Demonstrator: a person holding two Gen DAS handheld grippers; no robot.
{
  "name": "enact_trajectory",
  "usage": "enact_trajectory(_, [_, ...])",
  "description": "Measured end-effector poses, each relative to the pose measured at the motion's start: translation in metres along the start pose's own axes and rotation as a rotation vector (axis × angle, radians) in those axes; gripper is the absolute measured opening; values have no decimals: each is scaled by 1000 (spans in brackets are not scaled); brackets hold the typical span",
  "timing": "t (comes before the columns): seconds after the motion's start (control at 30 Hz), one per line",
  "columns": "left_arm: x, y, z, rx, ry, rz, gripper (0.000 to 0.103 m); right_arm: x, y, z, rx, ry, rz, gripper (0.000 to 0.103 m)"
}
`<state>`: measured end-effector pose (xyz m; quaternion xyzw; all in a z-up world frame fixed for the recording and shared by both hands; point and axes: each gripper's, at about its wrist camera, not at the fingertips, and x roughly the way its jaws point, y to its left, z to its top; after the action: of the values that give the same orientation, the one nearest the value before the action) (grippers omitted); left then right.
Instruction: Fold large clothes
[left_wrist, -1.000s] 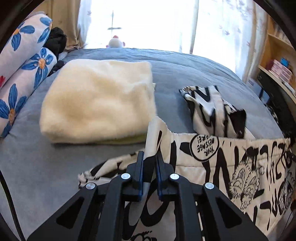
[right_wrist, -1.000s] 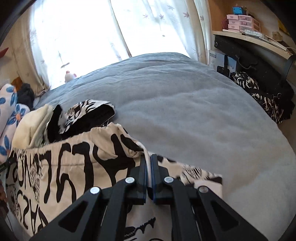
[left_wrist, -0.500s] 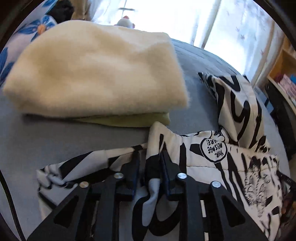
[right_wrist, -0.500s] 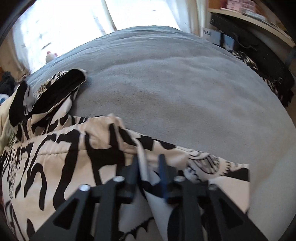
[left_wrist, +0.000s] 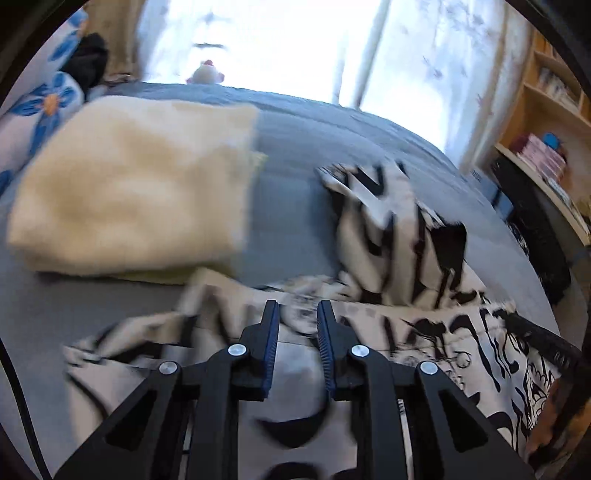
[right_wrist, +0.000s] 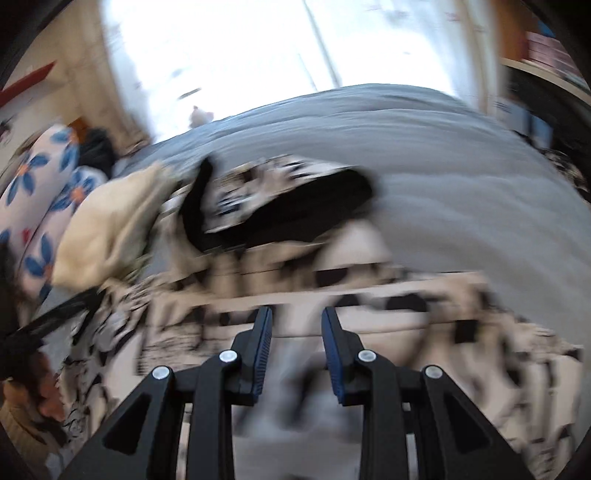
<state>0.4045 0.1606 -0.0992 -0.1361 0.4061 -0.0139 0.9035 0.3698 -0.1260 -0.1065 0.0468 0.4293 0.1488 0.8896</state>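
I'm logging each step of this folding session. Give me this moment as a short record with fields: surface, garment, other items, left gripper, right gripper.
surface: grey bed cover
garment: black-and-cream printed garment, lying on the cover, partly bunched
other items: folded cream fleece beside the garment; floral pillow
left gripper: jaws just opened then eased in, apart, no fabric pinched
right gripper: jaws just opened, apart above the garment, gripping nothing
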Motion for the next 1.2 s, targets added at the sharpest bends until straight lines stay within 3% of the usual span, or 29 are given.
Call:
enact_trajectory(0.1, [23,-18,-7,29,49,21,19,31,25,-4,-64,77,-12,28])
enact_trajectory(0.17, [36,-16,-12,38,75,59,19,44,16,-6,-48,109,-45,24])
enact_trajectory(0.2, [39,-9,-14,36,81,51,19,45,0,-6,-15,103,-34,18])
enact_trajectory(0.23, [40,-4,-14,31,82,36,16,43,-12,-5,9,90,-20,5])
enact_trajectory(0.27, [39,7,-13,17,81,11,12,40,-27,-4,30,80,-17,0])
enact_trajectory(0.37, [33,38,-11,-11,66,29,11,25,-74,-4,58,45,-143,0])
enact_trajectory(0.4, [33,52,-11,-32,75,-5,10,20,-96,-5,72,36,-203,0])
enact_trajectory(0.43, [34,60,-12,-47,79,-24,4,18,-113,-7,95,33,-163,0])
enact_trajectory(0.5, [32,75,-14,-80,87,-79,3,13,-131,-10,121,27,-117,0])
enact_trajectory(0.53, [32,77,-15,-83,88,-86,3,9,-136,-12,104,16,-189,0])
enact_trajectory(0.67, [30,73,-15,-68,92,-63,3,5,-154,-18,190,30,-136,0])
enact_trajectory(0.83, [6,50,-10,-39,109,39,5,-16,-117,-17,167,38,-224,5])
enact_trajectory(0.9, [-18,34,-16,-12,76,71,6,-32,-95,-21,135,23,-178,5])
enact_trajectory(0.97, [-43,16,-28,7,53,60,16,-47,-61,-30,85,18,-139,5])
enact_trajectory(1.07, [-77,-4,-60,9,24,32,39,-58,-15,-51,18,34,-54,5])
enact_trajectory(1.13, [-93,-13,-85,7,8,9,41,-63,13,-73,-31,57,5,5])
enact_trajectory(1.2, [-98,-18,-110,23,7,40,41,-62,27,-91,-75,77,10,5])
